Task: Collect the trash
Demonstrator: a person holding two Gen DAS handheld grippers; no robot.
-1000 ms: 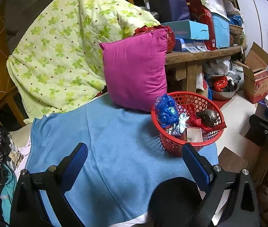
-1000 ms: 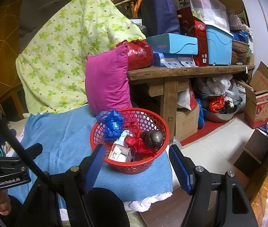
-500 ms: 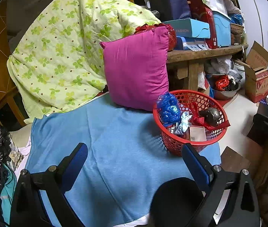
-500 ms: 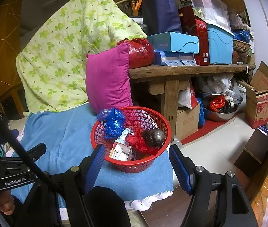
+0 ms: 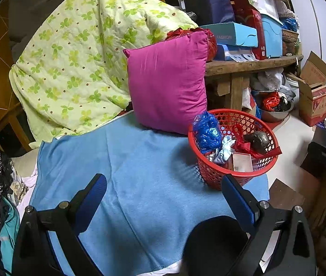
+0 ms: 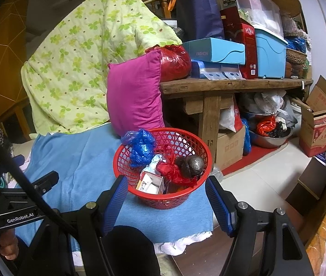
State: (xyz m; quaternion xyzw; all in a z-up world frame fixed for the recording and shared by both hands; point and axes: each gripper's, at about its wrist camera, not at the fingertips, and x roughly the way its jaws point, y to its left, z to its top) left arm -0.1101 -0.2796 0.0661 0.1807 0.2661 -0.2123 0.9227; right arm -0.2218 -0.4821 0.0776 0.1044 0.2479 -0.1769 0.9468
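The red mesh basket was found on the blue cloth, containing a blue plastic bag, small carton and red wrapper. The left gripper and right gripper were held wide open, gripping nothing.

We note a magenta pillow upright at the blue cloth's far edge, leaning on a green clover-print quilt. A wooden bench carries stacked boxes.

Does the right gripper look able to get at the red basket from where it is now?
Probably yes: the right gripper is open, the red basket sits just ahead between its jaws, and nothing stands between.
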